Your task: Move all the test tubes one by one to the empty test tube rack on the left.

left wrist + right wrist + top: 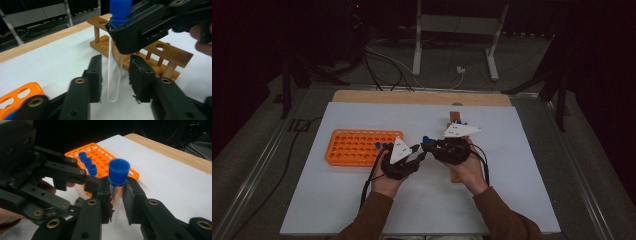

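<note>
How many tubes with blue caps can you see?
4. One tube is held in the right gripper, above the white mat. Three capped tubes stand in the orange rack. More may be hidden by the grippers.

- test tube (114, 75): clear, glossy, smooth wall, glass or plastic can't be told; cap (119, 171) blue plastic, smooth, dull sheen
- right gripper (117, 195): black matt plastic, brass-look metal rivets; pad faces rough, ragged at the edges
- left gripper (113, 75): same black matt plastic, foam-like rough pads (138, 77)
- orange rack (357, 146) near the worktop's left edge: plastic, smooth, slight gloss
- wooden rack (160, 56): light-brown wood, turned pegs, satin finish
- worktop (512, 150): white sheet, matt, smooth; bare pale wood strip along the far edge
- sleeves (367, 215): brown cloth, matt
</note>
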Available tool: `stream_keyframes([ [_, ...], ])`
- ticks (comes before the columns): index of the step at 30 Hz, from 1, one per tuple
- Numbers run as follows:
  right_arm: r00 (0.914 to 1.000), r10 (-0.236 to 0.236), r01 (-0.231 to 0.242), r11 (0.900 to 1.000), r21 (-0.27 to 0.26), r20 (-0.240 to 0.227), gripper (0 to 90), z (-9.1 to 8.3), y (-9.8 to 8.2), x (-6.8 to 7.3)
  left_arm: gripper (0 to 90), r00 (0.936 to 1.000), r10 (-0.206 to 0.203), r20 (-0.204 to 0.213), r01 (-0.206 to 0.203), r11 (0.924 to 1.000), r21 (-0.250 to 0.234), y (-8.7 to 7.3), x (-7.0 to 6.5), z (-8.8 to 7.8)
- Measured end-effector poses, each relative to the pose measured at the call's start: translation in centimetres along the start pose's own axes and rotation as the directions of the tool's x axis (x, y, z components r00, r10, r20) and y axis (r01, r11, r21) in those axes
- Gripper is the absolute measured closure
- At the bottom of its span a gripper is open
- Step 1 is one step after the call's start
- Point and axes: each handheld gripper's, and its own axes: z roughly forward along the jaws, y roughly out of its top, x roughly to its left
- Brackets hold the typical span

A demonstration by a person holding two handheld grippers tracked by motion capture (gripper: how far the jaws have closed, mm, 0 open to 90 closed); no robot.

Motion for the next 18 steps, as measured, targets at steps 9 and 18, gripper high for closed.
stream_keyframes([
  [9, 1.0000, 0.006, -0.006, 1.000, 0.003, -0.006, 76.5, 0.09, 0.05, 0.05, 78.0, 1.0000, 0.004, 0.000, -0.004, 1.0000, -0.001, -0.10, 0.08, 0.15],
  [18, 0.9997, 0.016, -0.017, 1.000, -0.010, -0.016, 59.5, -0.32, 0.09, -0.29, 78.5, 0.9997, -0.022, -0.002, 0.022, 0.9997, 0.002, -0.31, 0.52, 0.13],
])
